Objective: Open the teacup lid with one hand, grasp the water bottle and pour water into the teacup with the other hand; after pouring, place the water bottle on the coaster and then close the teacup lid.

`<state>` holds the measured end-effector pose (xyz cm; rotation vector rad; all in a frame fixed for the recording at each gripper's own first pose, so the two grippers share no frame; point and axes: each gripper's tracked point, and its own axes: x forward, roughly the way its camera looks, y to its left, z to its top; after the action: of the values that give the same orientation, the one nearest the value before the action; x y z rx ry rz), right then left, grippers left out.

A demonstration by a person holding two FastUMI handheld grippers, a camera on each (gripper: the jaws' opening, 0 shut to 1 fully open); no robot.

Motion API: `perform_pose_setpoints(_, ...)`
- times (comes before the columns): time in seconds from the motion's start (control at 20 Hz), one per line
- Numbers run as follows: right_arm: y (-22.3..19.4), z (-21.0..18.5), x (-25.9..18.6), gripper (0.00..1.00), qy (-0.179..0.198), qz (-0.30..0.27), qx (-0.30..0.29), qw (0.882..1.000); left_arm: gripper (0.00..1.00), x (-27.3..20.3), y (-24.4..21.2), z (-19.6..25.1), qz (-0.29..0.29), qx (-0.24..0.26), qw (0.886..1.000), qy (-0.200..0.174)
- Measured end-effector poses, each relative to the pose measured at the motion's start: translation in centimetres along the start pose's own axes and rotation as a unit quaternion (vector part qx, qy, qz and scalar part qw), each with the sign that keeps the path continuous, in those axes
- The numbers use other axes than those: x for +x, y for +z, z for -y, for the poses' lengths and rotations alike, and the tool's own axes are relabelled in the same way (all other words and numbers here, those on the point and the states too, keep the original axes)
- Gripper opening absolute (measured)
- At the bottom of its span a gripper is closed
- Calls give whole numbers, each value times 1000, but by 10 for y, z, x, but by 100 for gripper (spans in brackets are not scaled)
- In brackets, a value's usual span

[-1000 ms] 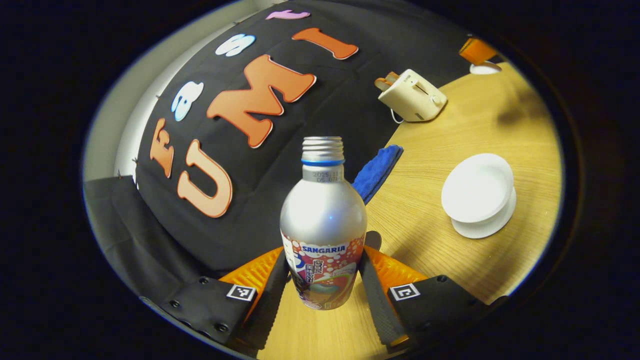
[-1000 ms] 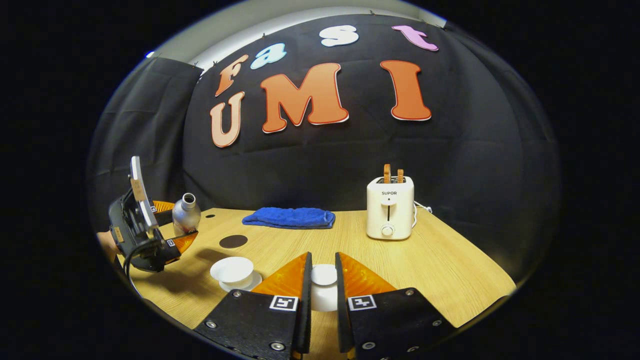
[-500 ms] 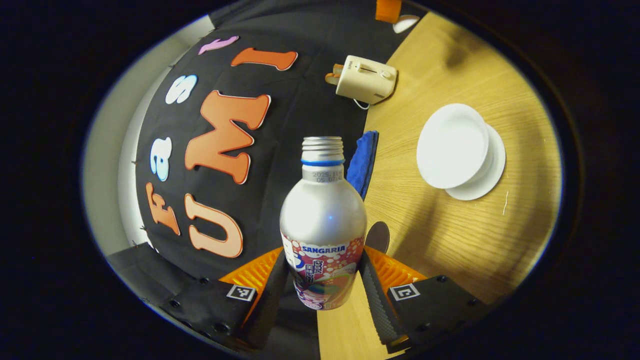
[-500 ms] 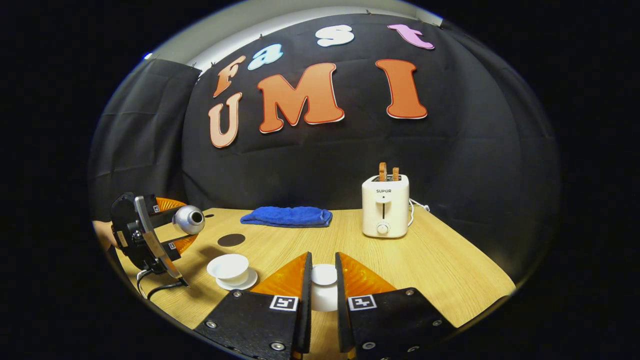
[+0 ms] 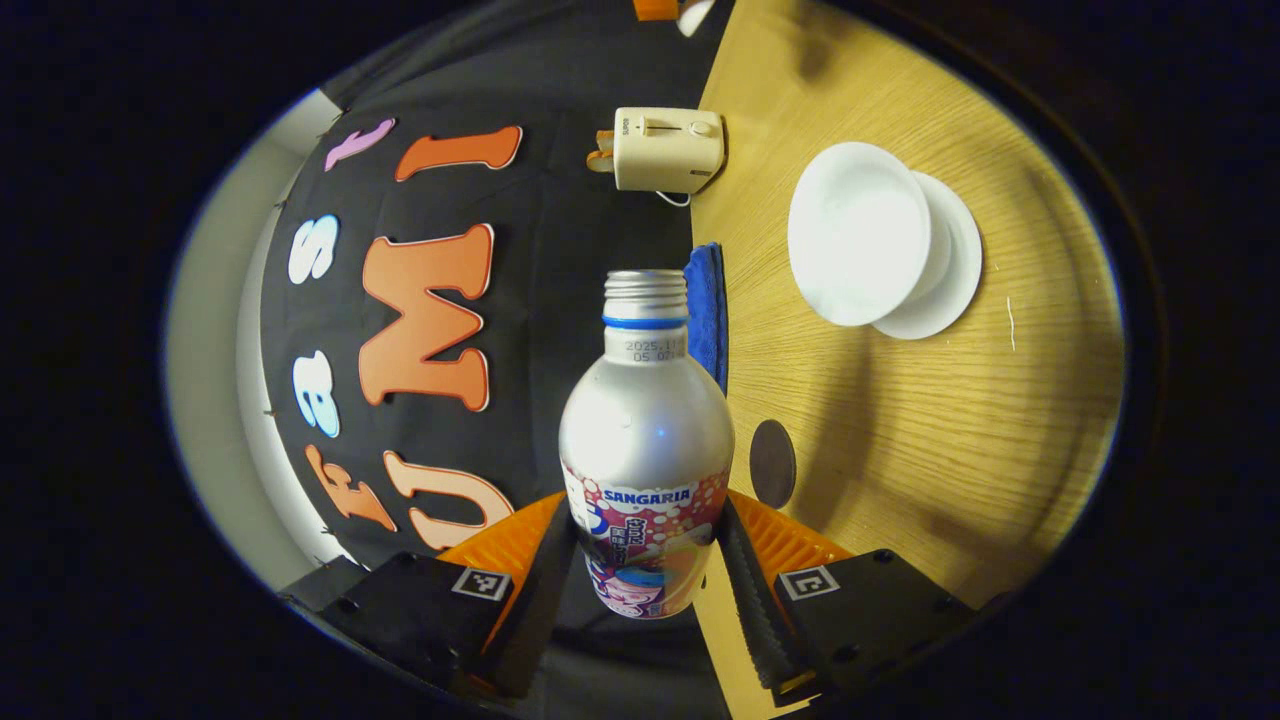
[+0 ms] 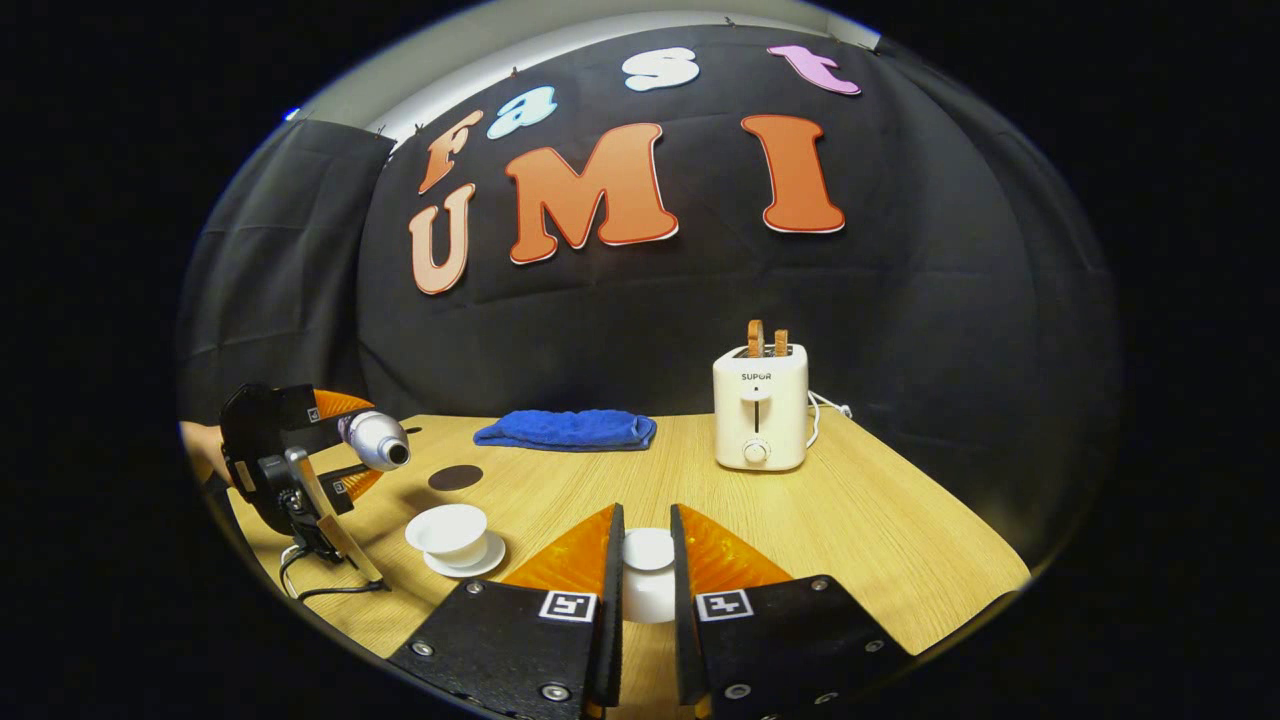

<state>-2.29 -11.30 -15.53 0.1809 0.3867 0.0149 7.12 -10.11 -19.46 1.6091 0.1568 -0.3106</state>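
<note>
left gripper (image 5: pixel 645 560) clamps the water bottle (image 5: pixel 646 440), tipped sideways near the open teacup (image 6: pixel 447 528) on its saucer. right gripper (image 6: pixel 640 560) pinches the teacup lid (image 6: pixel 648 550). risk: mouth not over the cup, water spills onto the table (image 6: pixel 850 520).

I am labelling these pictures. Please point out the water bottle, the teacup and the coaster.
water bottle (image 5: pixel 647 420): left gripper view, silver shoulder.
teacup (image 6: pixel 447 526): right gripper view, inside of the open bowl.
coaster (image 6: pixel 455 477): right gripper view, middle of the dark disc.
</note>
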Motion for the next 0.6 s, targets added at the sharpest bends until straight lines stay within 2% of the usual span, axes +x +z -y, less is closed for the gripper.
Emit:
perform_pose_setpoints(0.3,-1,0,-3,22,2,-2,-3,1000,79,0,4,-10,14,62,998,9)
perform_pose_setpoints(0.35,-1,0,-3,22,2,-2,-2,1000,82,0,7,-12,21,74,997,10)
perform_pose_setpoints(0.45,-1,0,-3,22,2,-3,-2,1000,82,0,11,-14,31,90,995,9)
perform_pose_setpoints(0.6,-2,1,-6,22,3,-3,-5,1000,80,1,18,-21,42,116,992,12)
